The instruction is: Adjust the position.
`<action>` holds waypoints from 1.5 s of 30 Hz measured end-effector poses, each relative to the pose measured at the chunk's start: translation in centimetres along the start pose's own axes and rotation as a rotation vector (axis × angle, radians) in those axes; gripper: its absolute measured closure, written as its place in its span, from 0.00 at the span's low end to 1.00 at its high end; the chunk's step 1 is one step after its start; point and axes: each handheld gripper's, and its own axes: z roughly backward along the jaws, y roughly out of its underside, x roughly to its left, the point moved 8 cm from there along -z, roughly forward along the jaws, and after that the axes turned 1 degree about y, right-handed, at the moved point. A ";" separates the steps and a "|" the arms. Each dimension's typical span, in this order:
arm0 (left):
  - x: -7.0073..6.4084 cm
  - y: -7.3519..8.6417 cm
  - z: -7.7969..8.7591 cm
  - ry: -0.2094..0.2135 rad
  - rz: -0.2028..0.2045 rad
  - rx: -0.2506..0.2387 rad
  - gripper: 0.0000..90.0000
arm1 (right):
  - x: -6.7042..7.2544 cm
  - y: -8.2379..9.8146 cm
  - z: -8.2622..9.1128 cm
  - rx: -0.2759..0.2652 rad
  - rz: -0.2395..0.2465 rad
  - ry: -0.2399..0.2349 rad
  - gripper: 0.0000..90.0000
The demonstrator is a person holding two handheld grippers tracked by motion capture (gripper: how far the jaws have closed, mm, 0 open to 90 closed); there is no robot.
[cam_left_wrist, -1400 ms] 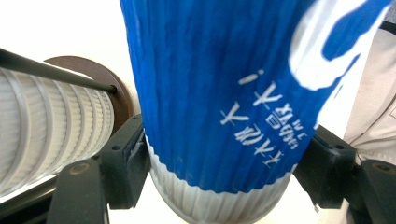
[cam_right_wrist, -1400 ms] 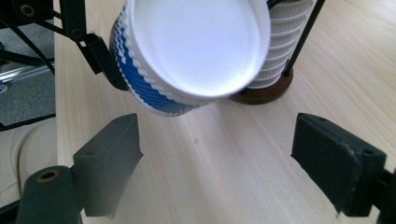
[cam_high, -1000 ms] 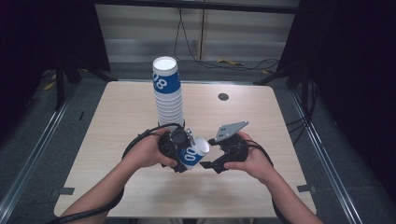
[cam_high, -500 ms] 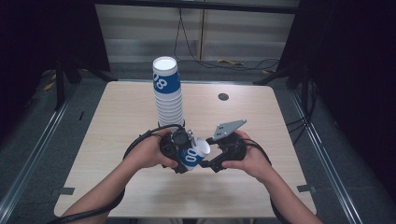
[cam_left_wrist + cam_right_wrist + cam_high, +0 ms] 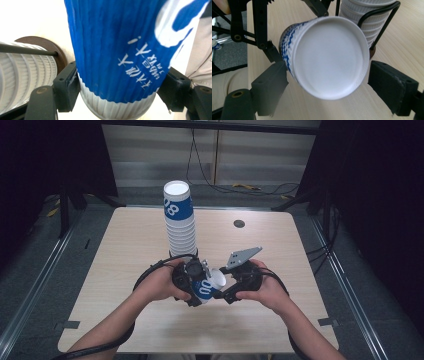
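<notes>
A blue-and-white ribbed paper cup [image 5: 207, 287] lies on its side between my two hands, above the table's front half. My left gripper [image 5: 194, 282] is shut on it; in the left gripper view both pads press the cup [image 5: 120, 50] near its white lower band. My right gripper [image 5: 227, 291] faces the cup's white bottom [image 5: 329, 57]. Its jaws stand open on either side of that bottom, with a small gap showing at the right pad [image 5: 384, 82]. A tall stack of the same cups [image 5: 180, 220] stands upright just behind the hands.
The stack [image 5: 364, 15] sits in a black wire holder [image 5: 387, 15] on a brown round base [image 5: 50, 47]. The wooden table [image 5: 125, 250] has a small dark disc [image 5: 239, 223] at its far right. Dark floor, rails and cables surround the table.
</notes>
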 end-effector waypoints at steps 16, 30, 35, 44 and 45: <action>-0.2 -0.2 -0.1 -0.009 -0.035 0.013 0.30 | 0.6 0.1 -0.7 0.023 -0.045 -0.057 0.24; 0.1 -0.4 0.6 -0.031 -0.092 -0.007 0.29 | 0.2 0.7 0.0 0.038 -0.020 -0.060 0.26; 0.2 -0.4 0.5 -0.049 -0.119 -0.009 0.29 | 0.1 0.8 0.1 0.040 0.007 -0.061 0.29; 0.2 -0.2 0.4 -0.050 -0.152 0.003 0.29 | 0.4 1.0 0.2 0.044 0.007 -0.070 0.31; 0.2 -0.2 0.4 -0.050 -0.152 0.003 0.29 | 0.5 0.9 0.1 0.043 -0.001 -0.077 0.31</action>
